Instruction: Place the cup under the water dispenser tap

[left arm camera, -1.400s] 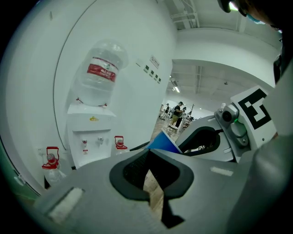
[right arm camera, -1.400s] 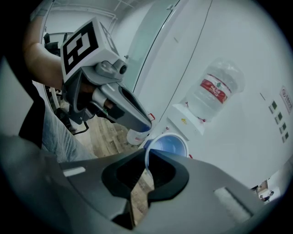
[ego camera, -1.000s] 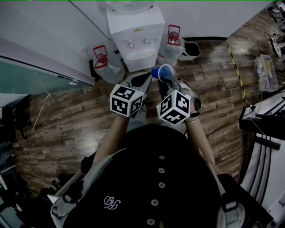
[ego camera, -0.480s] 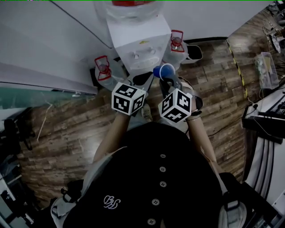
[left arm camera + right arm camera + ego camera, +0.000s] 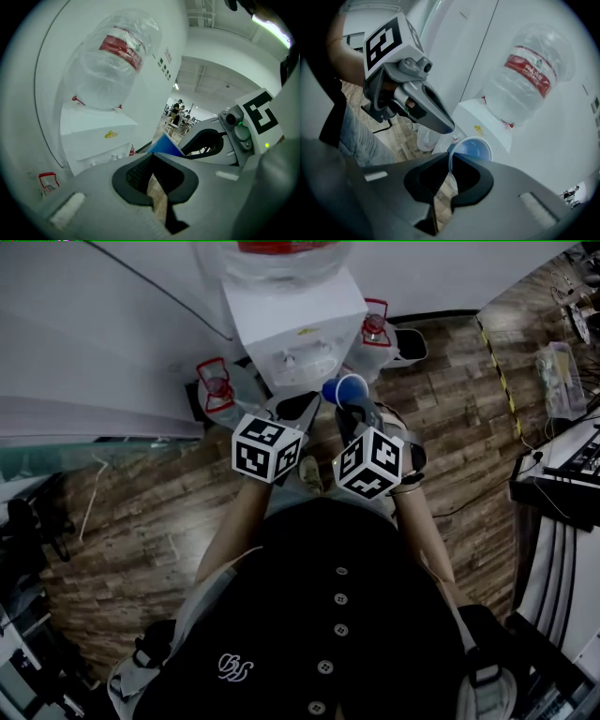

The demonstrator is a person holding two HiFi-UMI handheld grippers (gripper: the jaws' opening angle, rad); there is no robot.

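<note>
Blue cup (image 5: 474,149) pinched in right tongs (image 5: 451,158), left tongs (image 5: 152,158) closed, empty

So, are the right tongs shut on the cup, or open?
Shut on it: in the right gripper view the right tongs pinch the rim wall of the blue cup between both pads.

Head view's edge crops the water bottle (image 5: 281,263).

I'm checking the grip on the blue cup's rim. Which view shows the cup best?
The right gripper view: the blue cup faces the camera, its rim pinched by the right claw. The head view shows the cup small, from above; the left gripper view catches only a blue sliver of the cup.
</note>
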